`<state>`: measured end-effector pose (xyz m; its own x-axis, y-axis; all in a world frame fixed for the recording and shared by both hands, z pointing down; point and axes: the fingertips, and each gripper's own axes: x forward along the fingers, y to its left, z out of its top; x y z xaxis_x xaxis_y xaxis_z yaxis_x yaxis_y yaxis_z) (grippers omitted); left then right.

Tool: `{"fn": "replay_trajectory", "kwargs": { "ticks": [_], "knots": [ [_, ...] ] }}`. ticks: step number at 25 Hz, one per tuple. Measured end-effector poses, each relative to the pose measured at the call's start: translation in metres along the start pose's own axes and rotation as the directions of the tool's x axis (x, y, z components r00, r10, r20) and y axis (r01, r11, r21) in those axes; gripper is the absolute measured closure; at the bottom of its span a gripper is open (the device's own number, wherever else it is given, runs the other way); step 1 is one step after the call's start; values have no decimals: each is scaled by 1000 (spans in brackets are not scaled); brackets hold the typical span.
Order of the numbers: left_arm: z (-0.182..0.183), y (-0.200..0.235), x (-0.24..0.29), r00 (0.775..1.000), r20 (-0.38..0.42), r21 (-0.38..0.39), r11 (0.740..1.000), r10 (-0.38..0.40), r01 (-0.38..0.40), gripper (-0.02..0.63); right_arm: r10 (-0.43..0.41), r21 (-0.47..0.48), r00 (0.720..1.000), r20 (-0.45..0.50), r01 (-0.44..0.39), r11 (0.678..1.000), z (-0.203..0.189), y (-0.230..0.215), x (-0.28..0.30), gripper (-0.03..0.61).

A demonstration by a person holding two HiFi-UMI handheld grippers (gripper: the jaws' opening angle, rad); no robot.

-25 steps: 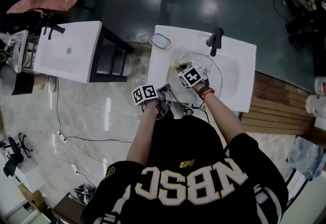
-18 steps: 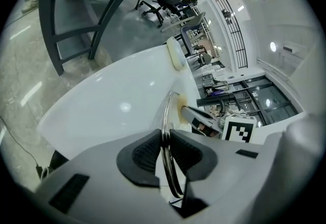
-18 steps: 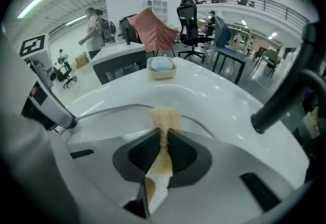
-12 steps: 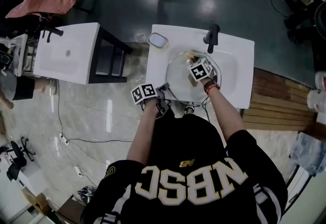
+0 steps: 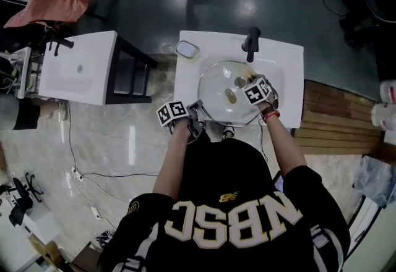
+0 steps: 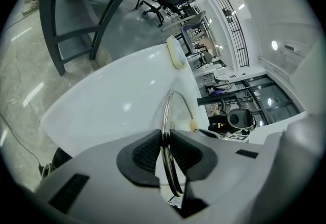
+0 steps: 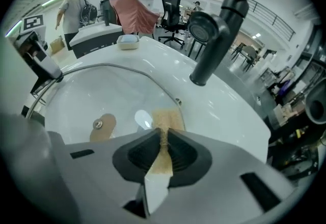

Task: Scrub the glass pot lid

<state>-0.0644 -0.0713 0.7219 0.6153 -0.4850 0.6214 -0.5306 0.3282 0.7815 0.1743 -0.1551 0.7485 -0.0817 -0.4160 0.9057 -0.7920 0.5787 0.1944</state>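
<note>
right hand-held gripper [image 7: 163, 142] slid right over lid [image 5: 216, 90] — clamping sponge [image 7: 165, 117]; left hand-held gripper [image 6: 164, 140] pinches rim

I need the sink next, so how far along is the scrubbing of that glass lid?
Set up: the glass pot lid sits over the sink basin, the left claw clamped on its metal rim. In hand: the right claw pinches a tan scrub pad against the glass near the faucet. Left: the glass shows no clear scrubbed patch, so likely more scrubbing remains.
</note>
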Motion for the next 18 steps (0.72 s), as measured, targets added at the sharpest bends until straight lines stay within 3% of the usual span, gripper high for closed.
{"fn": "replay_trajectory", "kwargs": {
  "ticks": [9, 15, 18],
  "knots": [
    [1, -5, -1, 1000, 7, 8, 1000, -10, 9, 545, 168, 5, 979, -116, -169, 986, -48, 36, -42, 528],
    [2, -4, -1, 1000, 14, 5, 1000, -13, 13, 545, 320, 74, 942, -102, -314, 947, -63, 87, -71, 528],
    [1, -4, 0, 1000, 12, 6, 1000, -12, 12, 545, 345, 70, 936, -64, -341, 938, -58, 104, -81, 526]
  ]
}}
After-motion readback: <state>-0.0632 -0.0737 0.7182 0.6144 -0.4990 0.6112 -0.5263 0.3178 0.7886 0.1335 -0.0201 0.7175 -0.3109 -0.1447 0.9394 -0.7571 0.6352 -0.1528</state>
